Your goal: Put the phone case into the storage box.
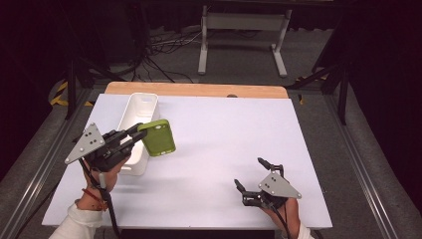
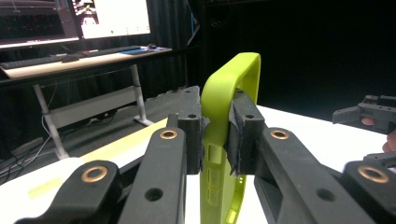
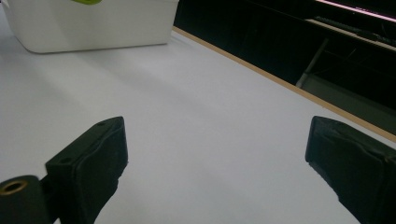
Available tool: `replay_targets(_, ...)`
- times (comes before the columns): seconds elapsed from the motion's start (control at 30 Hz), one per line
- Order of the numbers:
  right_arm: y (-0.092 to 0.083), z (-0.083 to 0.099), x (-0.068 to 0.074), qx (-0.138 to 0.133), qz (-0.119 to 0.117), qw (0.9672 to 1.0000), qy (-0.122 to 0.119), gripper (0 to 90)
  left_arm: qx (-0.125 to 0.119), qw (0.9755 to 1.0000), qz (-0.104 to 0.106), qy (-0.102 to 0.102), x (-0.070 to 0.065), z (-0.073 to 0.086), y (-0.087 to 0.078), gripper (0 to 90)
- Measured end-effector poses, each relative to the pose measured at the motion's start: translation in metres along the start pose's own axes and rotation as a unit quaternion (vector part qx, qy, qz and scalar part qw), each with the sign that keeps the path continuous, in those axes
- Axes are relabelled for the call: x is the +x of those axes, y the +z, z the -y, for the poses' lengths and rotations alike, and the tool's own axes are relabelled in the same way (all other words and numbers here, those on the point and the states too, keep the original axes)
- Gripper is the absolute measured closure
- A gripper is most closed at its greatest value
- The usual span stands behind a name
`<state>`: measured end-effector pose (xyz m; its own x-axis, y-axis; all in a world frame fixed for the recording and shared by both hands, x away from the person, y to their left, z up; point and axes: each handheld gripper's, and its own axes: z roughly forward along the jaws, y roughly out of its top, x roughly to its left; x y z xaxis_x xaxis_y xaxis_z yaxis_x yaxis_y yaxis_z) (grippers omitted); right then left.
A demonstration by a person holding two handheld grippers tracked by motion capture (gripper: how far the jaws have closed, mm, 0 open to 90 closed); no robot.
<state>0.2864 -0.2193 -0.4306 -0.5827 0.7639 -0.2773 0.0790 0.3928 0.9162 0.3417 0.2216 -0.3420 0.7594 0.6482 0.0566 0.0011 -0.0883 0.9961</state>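
Here the white table (image 1: 219, 164) takes up most of the high view, with a bare wooden strip along its far edge. On its left part stands a long white bin (image 1: 133, 130), open at the top, its length running away from the person. Just right of the bin's near half, and raised off the table surface, a lime-green phone case (image 1: 158, 137) is held by the left gripper (image 1: 137, 135), whose jaws reach in from the left across the bin's near rim. In the left gripper view the case (image 2: 224, 107) stands on edge between the two black pads, which press on its thin side wall from both sides; the case's rounded corner rises above the jaws, and its lower part runs down out of the picture between them. The right gripper (image 1: 253, 175) rests low over the near right part of the table, well apart from the case and the bin. Its jaws stand wide apart in the right gripper view (image 3: 217, 163), with nothing but bare table surface between them.
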Motion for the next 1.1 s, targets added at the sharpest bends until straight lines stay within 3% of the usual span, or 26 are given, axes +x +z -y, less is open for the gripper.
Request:
replay_targets(0.67,0.0,-0.001,0.004,-0.013,-0.016,0.9998,-0.006,6.9,-0.009,0.9996,-0.026,-0.001,0.019,-0.002,-0.013,77.8)
replay_targets(1.1,0.0,-0.002,0.003,-0.017,-0.012,0.9997,-0.012,6.8,-0.013,0.9991,-0.04,-0.002,0.027,-0.003,-0.02,77.8)
